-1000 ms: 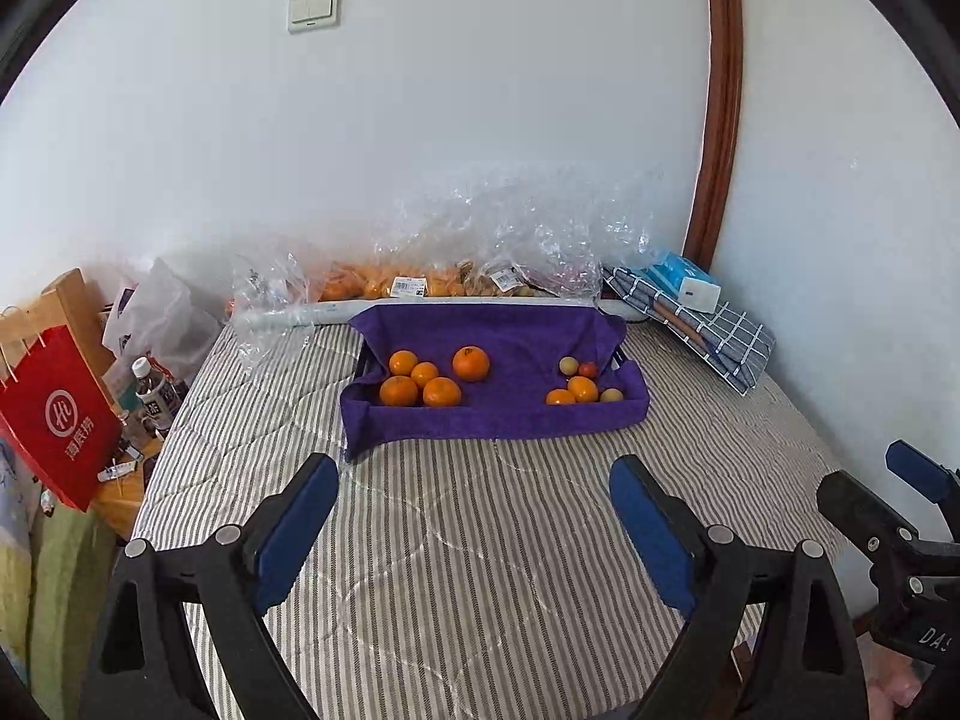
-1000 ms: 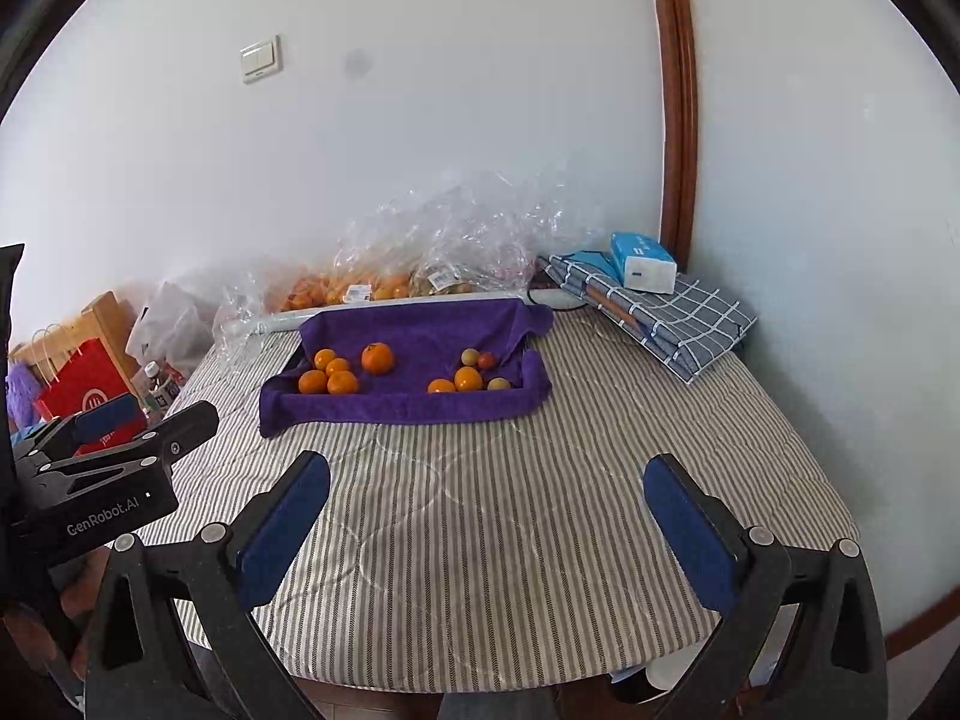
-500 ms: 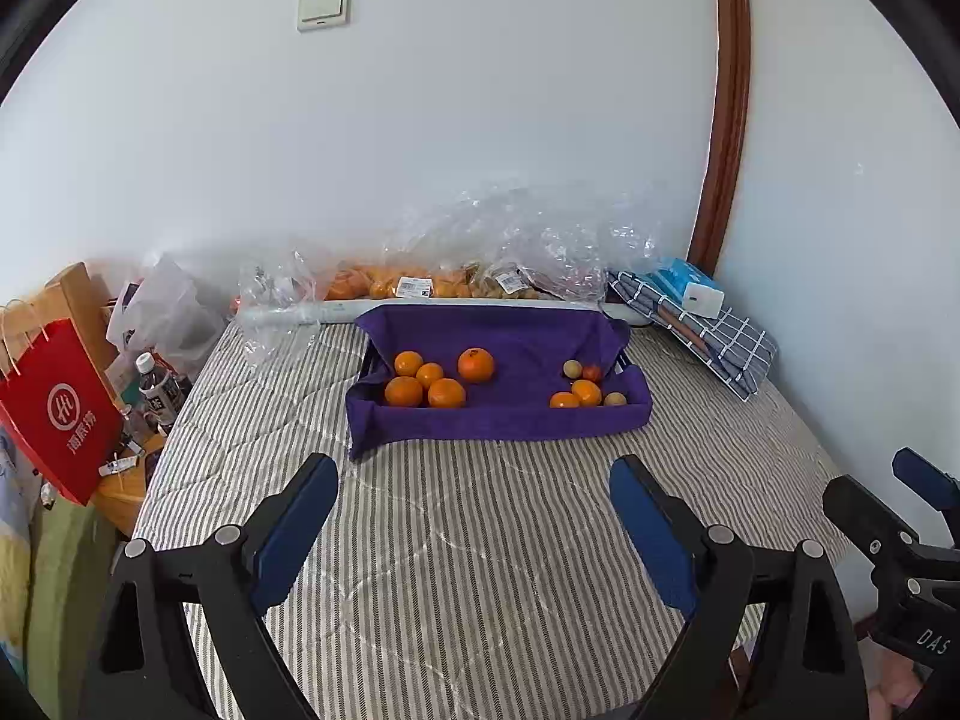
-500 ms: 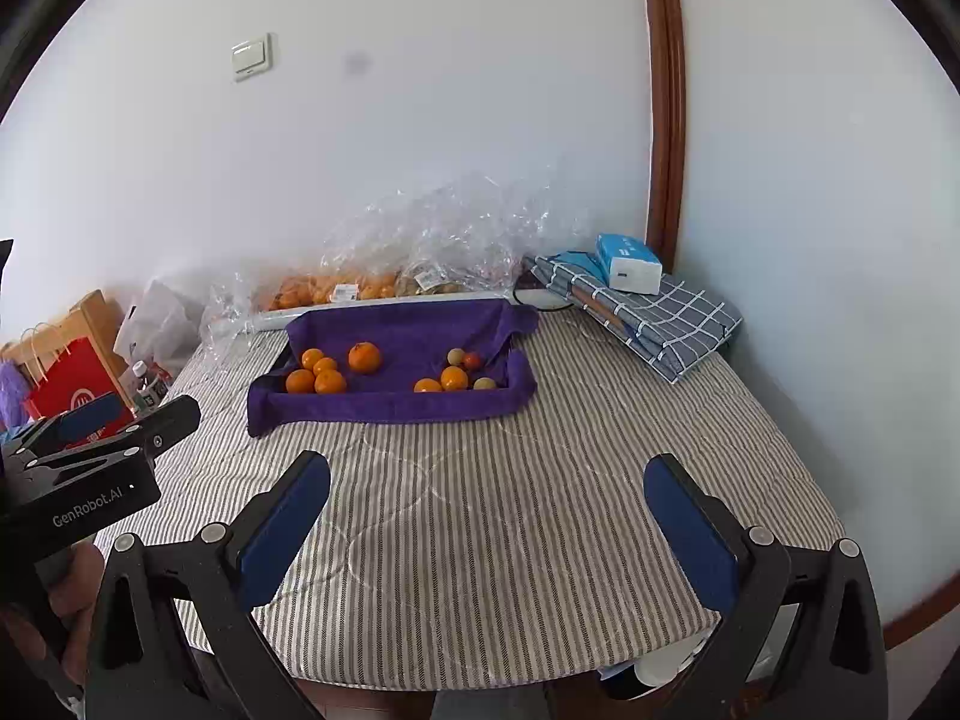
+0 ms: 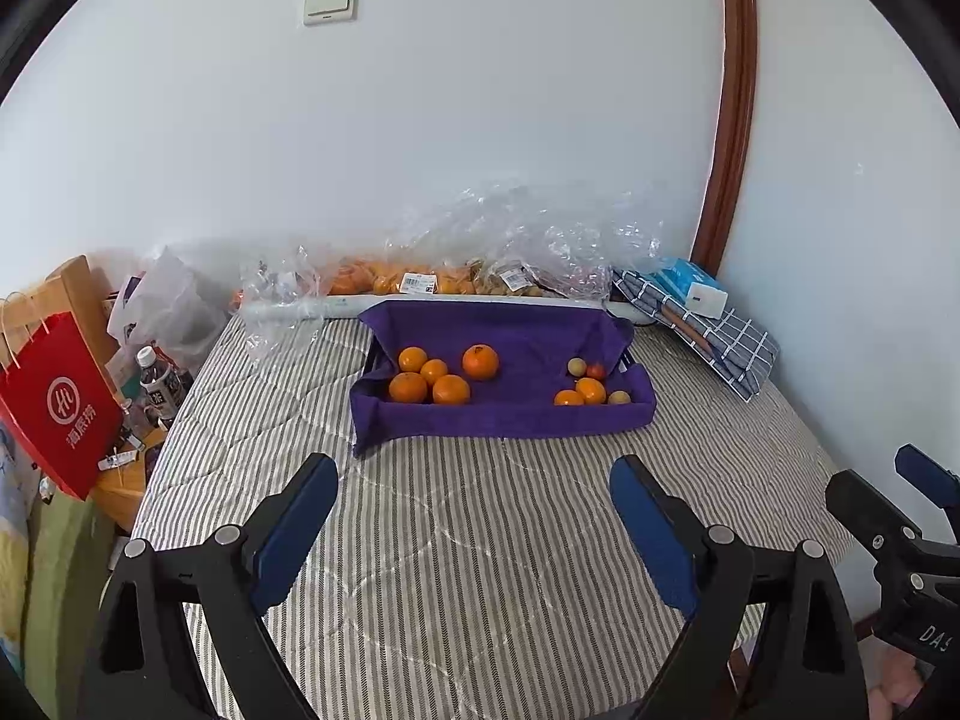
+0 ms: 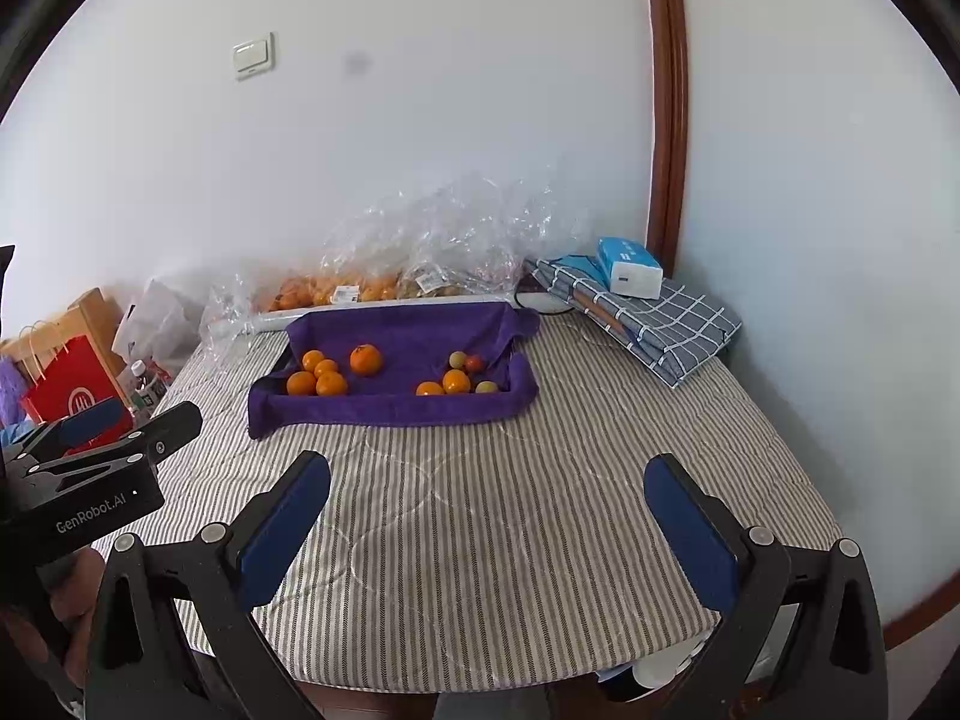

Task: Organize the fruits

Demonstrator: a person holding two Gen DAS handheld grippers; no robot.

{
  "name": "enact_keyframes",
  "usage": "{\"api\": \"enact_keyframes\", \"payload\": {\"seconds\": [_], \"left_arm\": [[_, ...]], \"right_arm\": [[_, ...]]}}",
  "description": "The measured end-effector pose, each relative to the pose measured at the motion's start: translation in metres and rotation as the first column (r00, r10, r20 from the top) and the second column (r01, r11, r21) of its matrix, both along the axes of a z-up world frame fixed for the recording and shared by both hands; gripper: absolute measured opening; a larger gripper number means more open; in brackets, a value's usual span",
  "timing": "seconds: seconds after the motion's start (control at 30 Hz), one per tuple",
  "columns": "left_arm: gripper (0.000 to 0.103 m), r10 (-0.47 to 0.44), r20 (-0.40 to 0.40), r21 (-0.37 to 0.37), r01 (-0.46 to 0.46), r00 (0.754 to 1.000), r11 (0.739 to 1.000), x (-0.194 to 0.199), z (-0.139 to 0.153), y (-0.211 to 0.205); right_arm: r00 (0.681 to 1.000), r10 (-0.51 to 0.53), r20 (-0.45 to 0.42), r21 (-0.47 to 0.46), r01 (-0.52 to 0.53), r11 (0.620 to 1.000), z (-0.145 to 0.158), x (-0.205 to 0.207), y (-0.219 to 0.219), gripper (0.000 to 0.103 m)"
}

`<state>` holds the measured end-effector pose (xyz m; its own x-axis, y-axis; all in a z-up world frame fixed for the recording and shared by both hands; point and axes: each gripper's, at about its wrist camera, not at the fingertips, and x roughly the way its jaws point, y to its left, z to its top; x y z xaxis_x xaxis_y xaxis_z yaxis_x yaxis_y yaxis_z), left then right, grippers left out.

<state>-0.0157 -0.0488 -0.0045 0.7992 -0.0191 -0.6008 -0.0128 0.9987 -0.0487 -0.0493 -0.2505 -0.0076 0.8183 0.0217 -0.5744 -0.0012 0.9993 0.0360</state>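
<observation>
My grippers, left [image 5: 474, 498] and right [image 6: 486, 495], gape empty; at twelve o'clock, tangerines [image 5: 441, 375] and smaller mixed fruits [image 5: 591, 385] lie grouped apart on the purple towel [image 5: 510, 408].

Tray [image 5: 371, 363] almost wholly hidden under the purple towel [image 5: 516, 336], only a dark corner showing. Bagged fruit [image 5: 384, 279] blurred behind crinkled plastic (kind beyond telling past the orange colour). Right gripper [image 5: 924, 498] cut off by the left view's edge. Small pale fruits [image 6: 487, 387] too tiny to name.
</observation>
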Motion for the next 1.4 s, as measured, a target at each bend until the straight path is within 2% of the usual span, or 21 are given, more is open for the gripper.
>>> {"api": "enact_keyframes", "payload": {"seconds": [1.4], "left_arm": [[0.093, 0.018, 0.011, 0.006, -0.018, 1.0, 1.0, -0.0016, 0.0038, 0.0085]], "right_arm": [[1.0, 0.014, 0.01, 0.006, -0.014, 1.0, 0.0045, 0.0016, 0.006, 0.103]]}}
